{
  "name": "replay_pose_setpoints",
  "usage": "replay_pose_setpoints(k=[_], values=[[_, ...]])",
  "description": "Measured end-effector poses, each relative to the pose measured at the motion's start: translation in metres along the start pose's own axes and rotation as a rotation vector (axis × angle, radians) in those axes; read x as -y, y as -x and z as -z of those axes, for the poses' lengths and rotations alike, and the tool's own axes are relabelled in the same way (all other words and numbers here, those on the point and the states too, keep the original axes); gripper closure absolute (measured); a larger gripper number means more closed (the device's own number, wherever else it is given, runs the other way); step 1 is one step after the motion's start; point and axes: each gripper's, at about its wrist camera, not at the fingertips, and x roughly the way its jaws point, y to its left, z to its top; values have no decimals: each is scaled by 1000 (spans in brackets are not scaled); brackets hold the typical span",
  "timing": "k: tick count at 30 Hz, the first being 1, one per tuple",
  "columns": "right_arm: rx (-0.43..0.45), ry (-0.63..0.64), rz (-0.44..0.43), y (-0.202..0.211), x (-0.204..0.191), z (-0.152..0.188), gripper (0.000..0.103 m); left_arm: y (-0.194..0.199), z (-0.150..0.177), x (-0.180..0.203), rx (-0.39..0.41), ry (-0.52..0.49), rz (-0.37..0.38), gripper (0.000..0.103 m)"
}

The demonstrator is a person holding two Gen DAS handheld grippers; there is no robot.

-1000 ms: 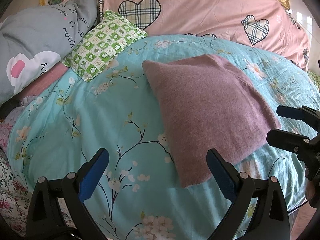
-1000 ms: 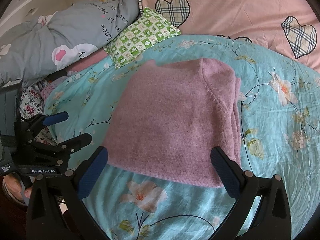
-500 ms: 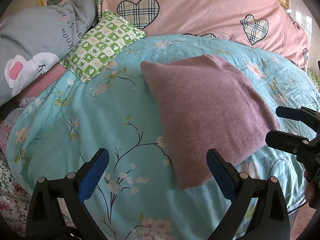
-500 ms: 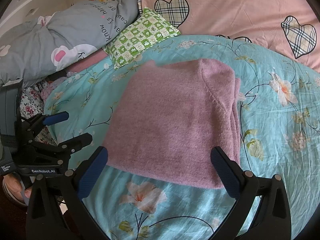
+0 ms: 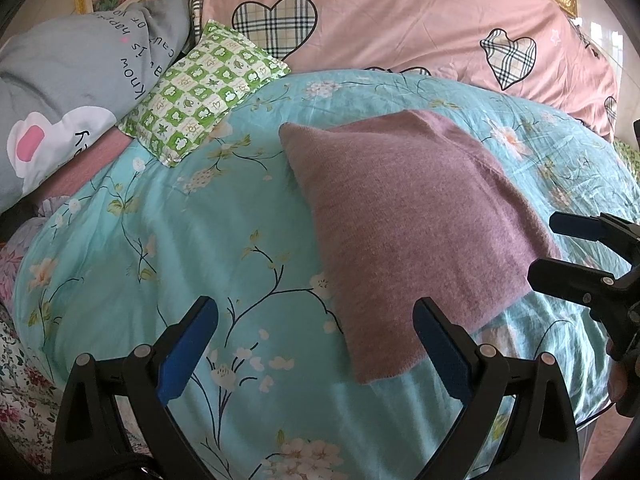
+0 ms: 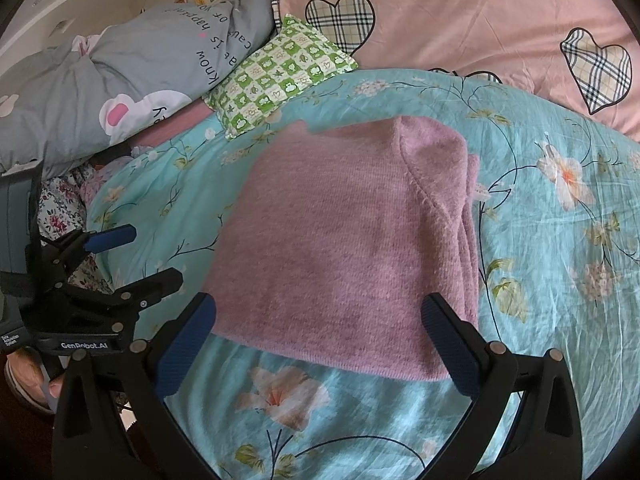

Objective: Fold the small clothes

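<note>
Bed cover [image 5: 168, 240]: I see a teal cotton quilt with printed blossoms and branches; soft, slightly wrinkled, domed under the work.
Pink duvet [image 5: 400, 40]: lies behind the teal cover; smooth fabric with plaid hearts.
Grey pillow [image 6: 132, 76]: far left, crumpled, with printed lettering.
Sweater [image 6: 344, 240]: mauve knit, fuzzy surface, folded into a rough rectangle. It lies flat on the teal cover, near its front edge, with stacked layers showing along its right side and a curved seam running down the top layer.
Green checked cushion [image 5: 204, 88]: small, square, just beyond the sweater's far left corner, apart from it.
Left gripper [image 5: 316, 344]: jaws spread wide, nothing held; it hovers over the cover, at the sweater's near left corner.
Right gripper [image 6: 320, 340]: jaws spread wide, nothing held; centred on the sweater's near hem.
Step in hand: I judge the fold nearly complete.
Procedure: if another fold is needed, I would pinch all layers at both near corners together, lift evenly, and lay the hem onto the far edge; the loose knit will likely sag and slip if I grip one layer only.
</note>
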Motion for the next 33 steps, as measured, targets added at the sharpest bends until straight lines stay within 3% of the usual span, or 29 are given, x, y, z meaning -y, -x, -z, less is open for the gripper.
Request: replay_pose_setpoints(k=[33], values=[[7,-13,9,-7,12,-17,1,-16,-24,0,-2,-1,-9,5]])
